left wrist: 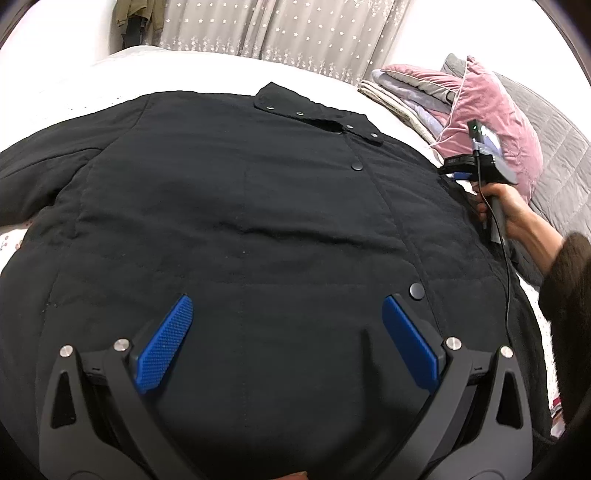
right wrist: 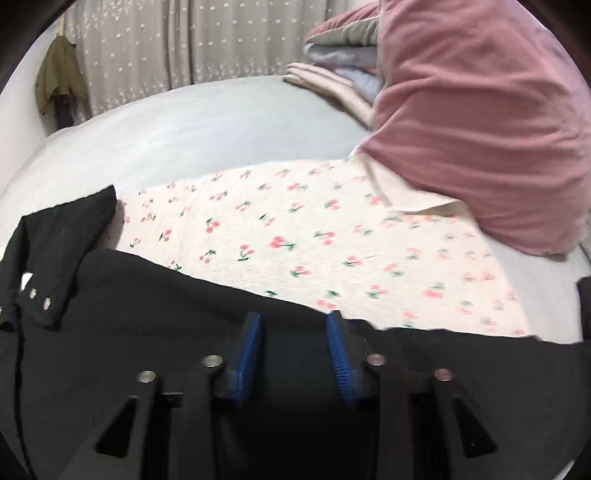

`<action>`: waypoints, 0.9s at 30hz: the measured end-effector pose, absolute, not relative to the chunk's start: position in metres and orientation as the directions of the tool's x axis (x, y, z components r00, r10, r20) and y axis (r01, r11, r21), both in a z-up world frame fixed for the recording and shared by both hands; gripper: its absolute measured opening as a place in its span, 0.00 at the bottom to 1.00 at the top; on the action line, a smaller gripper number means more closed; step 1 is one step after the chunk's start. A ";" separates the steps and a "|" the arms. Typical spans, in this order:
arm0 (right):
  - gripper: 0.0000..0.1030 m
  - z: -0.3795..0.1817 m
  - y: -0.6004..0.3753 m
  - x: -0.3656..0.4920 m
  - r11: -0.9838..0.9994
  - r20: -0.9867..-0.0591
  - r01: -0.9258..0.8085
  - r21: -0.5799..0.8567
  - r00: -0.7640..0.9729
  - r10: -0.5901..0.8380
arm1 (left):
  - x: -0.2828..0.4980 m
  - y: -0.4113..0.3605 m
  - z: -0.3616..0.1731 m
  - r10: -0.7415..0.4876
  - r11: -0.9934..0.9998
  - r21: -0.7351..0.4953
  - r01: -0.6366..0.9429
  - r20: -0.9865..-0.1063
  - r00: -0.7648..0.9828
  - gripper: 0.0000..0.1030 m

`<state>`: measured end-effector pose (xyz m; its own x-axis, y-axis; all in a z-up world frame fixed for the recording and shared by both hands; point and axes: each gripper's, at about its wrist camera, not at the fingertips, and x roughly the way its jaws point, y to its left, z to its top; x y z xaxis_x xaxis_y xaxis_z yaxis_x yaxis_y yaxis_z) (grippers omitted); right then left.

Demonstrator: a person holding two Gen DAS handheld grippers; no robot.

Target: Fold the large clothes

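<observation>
- Black quilted coat (left wrist: pixel 258 221) spread flat, front up, over most of the bed (left wrist: pixel 207 70); collar flap (left wrist: pixel 314 114) with snaps toward the far edge, one sleeve trailing off to the left edge.
- Left claw (left wrist: pixel 288 317) hovering over the coat's lower front, blue pads (left wrist: pixel 166 343) wide apart, nothing between them.
- Right claw (right wrist: pixel 293 343) at the coat's right shoulder edge, partly open; pads (right wrist: pixel 251 354) over the black fabric, but whether pressing on it cannot be told from the blurred right wrist view.
- Right hand (left wrist: pixel 506 206) wrapped round the claw's handle, dark sleeve (left wrist: pixel 569 280) behind it, black cable (left wrist: pixel 511 280) hanging across the coat.
- Cherry-print sheet (right wrist: pixel 295 236) showing beyond the coat's shoulder.
- Pink pillow (left wrist: pixel 491 122) and folded blankets (left wrist: pixel 399 99) stacked at the bed's far right corner.
- Starred curtain (left wrist: pixel 280 33) behind the bed, an olive garment (left wrist: pixel 138 18) hanging at its left.
</observation>
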<state>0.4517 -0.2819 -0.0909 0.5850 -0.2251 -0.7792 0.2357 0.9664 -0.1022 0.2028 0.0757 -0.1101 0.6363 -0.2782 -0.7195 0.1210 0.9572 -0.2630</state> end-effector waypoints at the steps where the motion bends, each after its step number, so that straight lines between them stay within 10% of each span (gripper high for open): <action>1: 0.38 -0.082 -0.274 0.442 0.959 -0.744 0.227 -0.169 0.609 -0.275 | 0.203 0.075 -0.111 -0.276 0.958 -0.260 0.121 -0.722 0.635 0.99; 5: 0.72 -0.060 -0.243 0.375 0.990 -0.680 0.063 -0.124 0.722 -0.131 | 0.200 0.076 -0.109 -0.268 0.960 -0.259 0.110 -0.719 0.642 0.99; 14: 0.72 -0.129 -0.452 0.256 0.888 -0.791 0.454 0.075 0.570 -0.225 | 0.202 0.078 -0.109 -0.258 0.962 -0.255 0.096 -0.732 0.631 0.99; 18: 0.72 -0.123 -0.508 0.215 0.722 -0.795 0.666 -0.187 0.329 -0.509 | 0.203 0.082 -0.106 -0.237 0.966 -0.247 0.074 -0.740 0.630 0.99; 27: 0.75 -0.054 -0.433 0.179 0.805 -0.814 0.583 0.107 0.517 -0.266 | 0.200 0.142 -0.079 -0.125 0.958 -0.265 -0.108 -0.728 0.674 0.99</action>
